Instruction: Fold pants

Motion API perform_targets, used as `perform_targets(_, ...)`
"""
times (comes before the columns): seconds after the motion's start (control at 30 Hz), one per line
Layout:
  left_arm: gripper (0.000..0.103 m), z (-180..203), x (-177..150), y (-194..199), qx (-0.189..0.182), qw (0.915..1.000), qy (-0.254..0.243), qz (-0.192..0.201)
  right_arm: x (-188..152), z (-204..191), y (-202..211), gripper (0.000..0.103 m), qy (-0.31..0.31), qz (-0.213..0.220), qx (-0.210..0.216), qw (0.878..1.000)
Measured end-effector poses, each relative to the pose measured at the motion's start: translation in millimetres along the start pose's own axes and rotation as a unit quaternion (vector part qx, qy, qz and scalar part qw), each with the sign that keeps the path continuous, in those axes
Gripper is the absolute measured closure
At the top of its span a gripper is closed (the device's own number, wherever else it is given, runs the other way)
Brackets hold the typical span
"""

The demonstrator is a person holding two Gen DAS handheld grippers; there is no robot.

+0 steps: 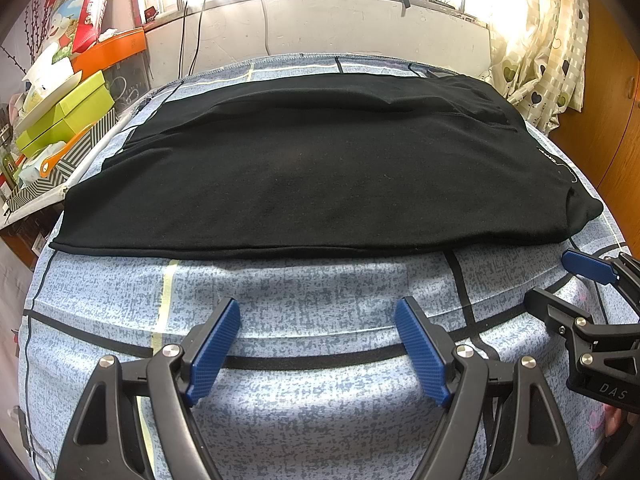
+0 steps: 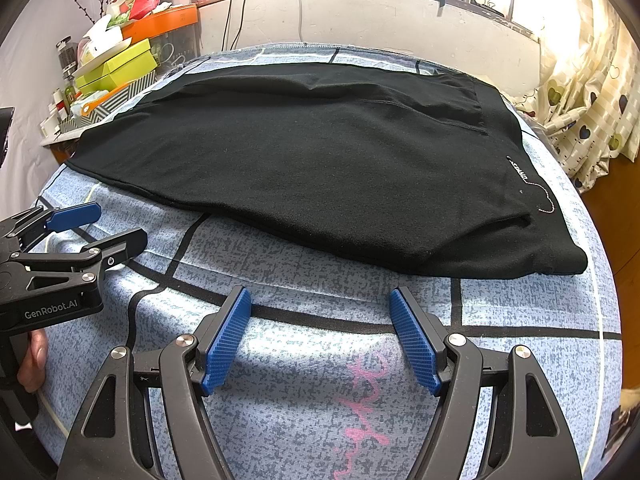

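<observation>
Black pants (image 1: 312, 168) lie flat, folded lengthwise, across a blue patterned bed cover (image 1: 320, 280); they also show in the right wrist view (image 2: 320, 160), with a small white logo (image 2: 520, 172) near the right end. My left gripper (image 1: 318, 312) is open and empty, hovering over the cover just short of the pants' near edge. My right gripper (image 2: 320, 304) is open and empty, also short of the near edge. Each gripper shows in the other's view: the right one (image 1: 560, 280) at the right side, the left one (image 2: 104, 224) at the left side.
A cluttered side table (image 1: 48, 184) with green boxes (image 1: 68, 116) and an orange box (image 1: 108, 52) stands left of the bed. A white wall with cables (image 1: 320, 24) is behind. A patterned curtain (image 1: 548, 52) and a wooden panel (image 1: 608, 120) are at the right.
</observation>
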State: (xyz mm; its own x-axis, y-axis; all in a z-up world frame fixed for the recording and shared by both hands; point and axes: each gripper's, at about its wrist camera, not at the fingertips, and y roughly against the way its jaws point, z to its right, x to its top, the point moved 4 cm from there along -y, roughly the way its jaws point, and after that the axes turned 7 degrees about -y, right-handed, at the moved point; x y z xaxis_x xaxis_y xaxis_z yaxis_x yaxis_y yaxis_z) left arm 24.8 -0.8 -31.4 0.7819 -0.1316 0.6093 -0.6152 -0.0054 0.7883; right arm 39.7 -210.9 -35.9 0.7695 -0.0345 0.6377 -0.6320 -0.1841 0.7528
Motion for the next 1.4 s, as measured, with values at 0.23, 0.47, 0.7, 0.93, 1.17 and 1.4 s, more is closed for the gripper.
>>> perform_targets(0.23,0.021,0.4,0.0,0.0,0.000,1.0000,0.000,0.000,0.2,0.0,-0.2,0.031,0.000,0.000,0.000,1.000)
perform_targets(0.47,0.021,0.4,0.0,0.0,0.000,1.0000,0.000,0.000,0.2,0.1,-0.3,0.031,0.000,0.000,0.000,1.000)
perform_targets(0.7,0.021,-1.2,-1.1,0.9,0.000,1.0000,0.000,0.000,0.2,0.0,-0.5,0.031,0.000,0.000,0.000,1.000)
perform_targets(0.93,0.021,-0.9,-1.0,0.8,0.000,1.0000,0.000,0.000,0.1,-0.2,-0.5,0.031,0.000,0.000,0.000,1.000)
perform_targets(1.17,0.021,-0.7,-1.1,0.9,0.001,1.0000,0.000,0.000,0.3,0.0,-1.0,0.031,0.000,0.000,0.000,1.000)
perform_targets(1.4,0.021,-2.5,-1.0,0.5,0.004,1.0000,-0.002,0.000,0.4,-0.2,-1.2,0.031,0.000,0.000,0.000,1.000)
